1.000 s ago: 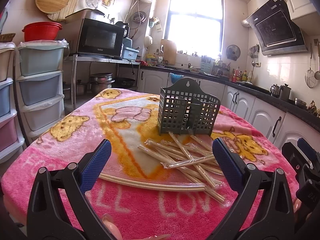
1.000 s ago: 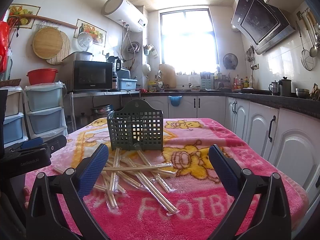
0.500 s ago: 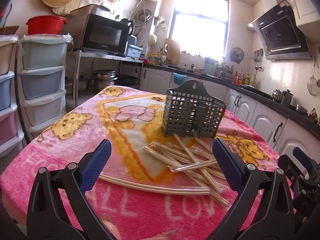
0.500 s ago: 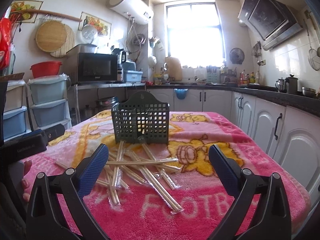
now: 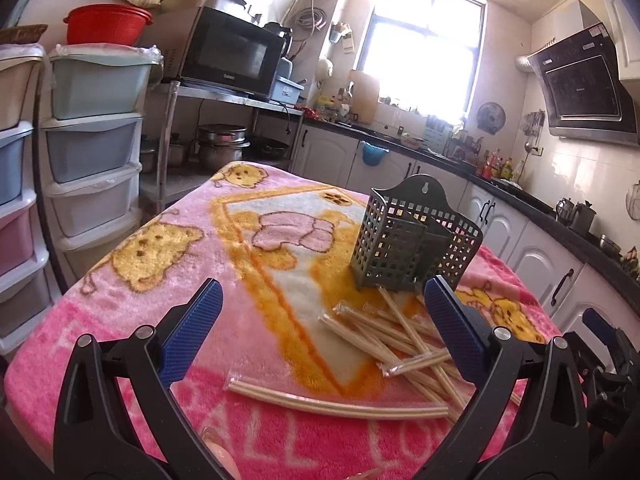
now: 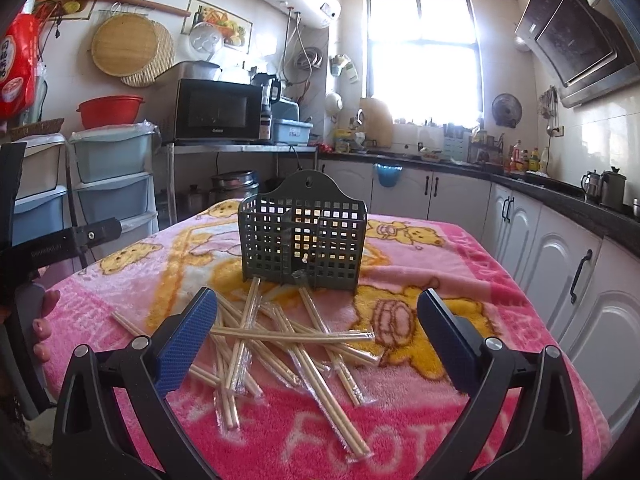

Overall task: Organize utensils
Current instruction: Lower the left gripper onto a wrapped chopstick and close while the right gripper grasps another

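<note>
A dark grey slotted utensil holder [image 5: 412, 246] [image 6: 301, 240] stands upright on the pink blanket-covered table [image 5: 168, 272] [image 6: 448, 264]. Several wrapped pairs of wooden chopsticks [image 5: 400, 344] [image 6: 280, 344] lie scattered in a loose pile in front of it. One pair [image 5: 336, 400] lies apart, nearest the left gripper. My left gripper [image 5: 324, 340] hovers open over the near table edge, nothing between its blue pads. My right gripper [image 6: 316, 340] is open too, above the pile, holding nothing. The left gripper's body [image 6: 56, 248] shows at the left of the right wrist view.
Stacked plastic drawers [image 5: 92, 152] stand left of the table, a microwave [image 5: 232, 52] on a metal shelf behind. White cabinets under a dark counter [image 6: 560, 240] run along the right wall. A person's fingers [image 6: 42, 320] grip the left tool.
The left gripper has swung leftward and risen slightly, so holder and chopsticks sit further right in its view. The right gripper has edged closer to the pile. Both stayed open.
</note>
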`<state>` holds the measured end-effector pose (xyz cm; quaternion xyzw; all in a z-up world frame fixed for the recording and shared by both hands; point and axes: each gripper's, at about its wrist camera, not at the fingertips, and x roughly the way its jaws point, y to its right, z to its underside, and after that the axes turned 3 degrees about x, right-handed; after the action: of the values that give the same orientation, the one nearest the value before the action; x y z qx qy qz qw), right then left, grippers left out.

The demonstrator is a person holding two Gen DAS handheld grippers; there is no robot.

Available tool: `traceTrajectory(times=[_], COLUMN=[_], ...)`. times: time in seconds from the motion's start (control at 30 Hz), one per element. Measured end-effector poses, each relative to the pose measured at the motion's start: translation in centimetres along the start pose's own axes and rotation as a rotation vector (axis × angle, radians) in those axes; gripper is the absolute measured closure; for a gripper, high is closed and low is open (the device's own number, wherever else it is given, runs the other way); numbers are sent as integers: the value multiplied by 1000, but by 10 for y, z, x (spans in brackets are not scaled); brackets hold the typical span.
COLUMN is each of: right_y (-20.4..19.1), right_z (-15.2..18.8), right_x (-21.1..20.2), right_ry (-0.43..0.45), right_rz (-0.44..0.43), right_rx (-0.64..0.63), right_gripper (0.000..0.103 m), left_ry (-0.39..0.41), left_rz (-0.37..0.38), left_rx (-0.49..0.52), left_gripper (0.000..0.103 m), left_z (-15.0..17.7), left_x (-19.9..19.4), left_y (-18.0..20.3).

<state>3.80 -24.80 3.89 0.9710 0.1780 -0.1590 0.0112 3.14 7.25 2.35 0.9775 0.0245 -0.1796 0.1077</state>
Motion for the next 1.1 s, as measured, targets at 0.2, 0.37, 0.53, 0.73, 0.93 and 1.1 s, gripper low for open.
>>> traceTrajectory(times=[0.2,0.37,0.53,0.73,0.93,1.1], right_y=[17,30,43,58,61,67], right_z=[-13,-19,-18,-17,-10,-2], right_x=[21,39,58,82,105,121], right_ry=[-53,-114,-180,-279,-383,-466], right_rz=[2,39,37,-13,-46,-88], right_rx=[23,5,13,72,73,100], right_gripper=[6,6,6,7,31,42], left_ry=[-43,-104,-187,-305,-416,-515], left_rz=[110,106,116,177,233,239], left_rx=[-22,39,90,88,69,35], left_gripper=[10,10,10,10,17,35], left_z=[-22,-33,-36,-32,-21,-10], left_x=[20,46,77,114,149,178], left_y=[7,28,45,58,66,67])
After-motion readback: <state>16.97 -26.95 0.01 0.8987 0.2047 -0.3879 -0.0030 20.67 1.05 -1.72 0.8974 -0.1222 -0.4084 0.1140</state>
